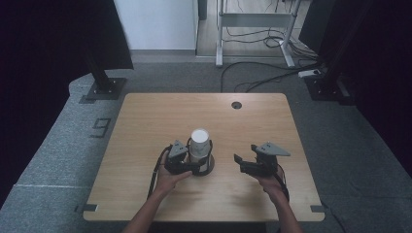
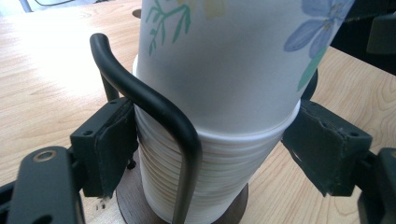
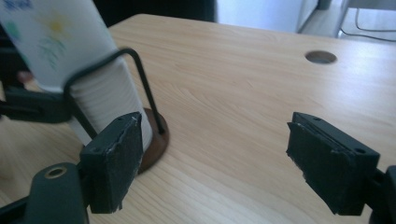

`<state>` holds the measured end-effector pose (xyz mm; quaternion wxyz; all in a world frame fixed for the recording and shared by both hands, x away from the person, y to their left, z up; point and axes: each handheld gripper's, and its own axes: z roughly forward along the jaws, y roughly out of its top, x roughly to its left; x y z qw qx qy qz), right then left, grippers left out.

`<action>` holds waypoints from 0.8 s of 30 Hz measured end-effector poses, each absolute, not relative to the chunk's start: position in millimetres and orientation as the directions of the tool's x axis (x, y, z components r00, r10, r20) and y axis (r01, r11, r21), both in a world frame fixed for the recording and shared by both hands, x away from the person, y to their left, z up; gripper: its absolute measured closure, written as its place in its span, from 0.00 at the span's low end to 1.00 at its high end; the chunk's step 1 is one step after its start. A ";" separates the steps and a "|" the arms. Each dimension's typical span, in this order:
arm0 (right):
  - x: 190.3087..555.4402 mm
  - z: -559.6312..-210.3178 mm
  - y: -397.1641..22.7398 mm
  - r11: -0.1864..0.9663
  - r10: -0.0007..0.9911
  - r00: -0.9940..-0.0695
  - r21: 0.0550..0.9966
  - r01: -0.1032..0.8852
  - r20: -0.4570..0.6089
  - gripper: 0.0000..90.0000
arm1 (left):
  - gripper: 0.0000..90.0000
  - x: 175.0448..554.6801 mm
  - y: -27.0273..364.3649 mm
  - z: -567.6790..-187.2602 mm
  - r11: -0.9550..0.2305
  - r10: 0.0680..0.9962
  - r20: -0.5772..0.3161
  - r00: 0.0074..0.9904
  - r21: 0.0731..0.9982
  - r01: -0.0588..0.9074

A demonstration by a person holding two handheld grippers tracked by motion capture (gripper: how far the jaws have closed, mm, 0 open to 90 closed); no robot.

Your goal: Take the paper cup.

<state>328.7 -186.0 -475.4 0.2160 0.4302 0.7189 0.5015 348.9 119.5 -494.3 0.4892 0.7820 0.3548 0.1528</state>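
Overhead forward-down; two close cameras, shared cup stack (image 2: 219, 93).

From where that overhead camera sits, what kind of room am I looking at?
Probably a lab or recording workspace, not a home. A bare wooden table stands on grey carpet between dark curtains. Loose cables trail across the floor past a metal desk frame, and black stand bases flank the table.

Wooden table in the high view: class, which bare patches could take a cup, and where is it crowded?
Free: the far half of the light wooden table, between the round cable hole and the stack of white paper cups in its black wire holder; also the near edge between the forearms. Crowded: around the stack, where the left gripper clasps it, with the right gripper close by.
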 end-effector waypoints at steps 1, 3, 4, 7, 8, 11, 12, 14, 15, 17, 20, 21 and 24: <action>329.4 -473.3 -183.5 0.129 0.830 -0.544 0.908 0.398 0.121 0.20 | 0.20 348.9 119.4 -494.4 -0.269 0.704 -0.108 0.701 0.874 0.405; 330.0 -470.5 -180.4 0.129 0.824 -0.553 0.910 0.395 0.123 0.20 | 0.20 348.9 119.3 -494.3 -0.269 0.705 -0.108 0.701 0.873 0.406; 330.5 -468.2 -178.2 0.134 0.820 -0.560 0.911 0.391 0.120 0.20 | 0.20 348.8 119.3 -494.3 -0.270 0.705 -0.107 0.701 0.873 0.405; 331.8 -459.9 -170.6 0.134 0.806 -0.580 0.917 0.375 0.119 0.20 | 0.20 348.5 119.0 -494.3 -0.272 0.705 -0.105 0.701 0.874 0.404; 332.2 -458.0 -169.1 0.137 0.803 -0.585 0.919 0.370 0.116 0.20 | 0.20 348.5 118.9 -494.3 -0.271 0.705 -0.105 0.701 0.874 0.403; 333.0 -454.7 -165.7 0.134 0.799 -0.590 0.921 0.366 0.118 0.21 | 0.20 348.5 118.9 -494.4 -0.271 0.705 -0.105 0.701 0.874 0.403; 334.0 -452.7 -163.0 0.135 0.795 -0.595 0.921 0.364 0.119 0.21 | 0.20 348.5 118.9 -494.4 -0.271 0.705 -0.104 0.702 0.874 0.402; 334.3 -452.1 -162.1 0.135 0.794 -0.597 0.922 0.363 0.119 0.21 | 0.20 348.5 118.9 -494.4 -0.271 0.705 -0.105 0.701 0.874 0.403; 335.5 -450.4 -159.2 0.133 0.789 -0.602 0.922 0.362 0.123 0.21 | 0.20 348.5 118.9 -494.4 -0.271 0.705 -0.105 0.701 0.874 0.403; 336.5 -448.8 -156.2 0.133 0.785 -0.607 0.923 0.360 0.124 0.21 | 0.20 348.4 118.8 -494.4 -0.272 0.705 -0.103 0.702 0.874 0.402; 337.5 -446.7 -152.5 0.133 0.780 -0.613 0.923 0.362 0.127 0.21 | 0.20 348.1 118.4 -494.3 -0.275 0.704 -0.100 0.703 0.875 0.400; 338.0 -445.9 -151.4 0.136 0.778 -0.616 0.924 0.358 0.124 0.21 | 0.20 348.1 118.3 -494.3 -0.274 0.705 -0.100 0.702 0.875 0.400; 339.3 -443.6 -147.6 0.140 0.772 -0.624 0.925 0.354 0.122 0.21 | 0.20 348.3 118.4 -494.4 -0.273 0.704 -0.101 0.703 0.875 0.400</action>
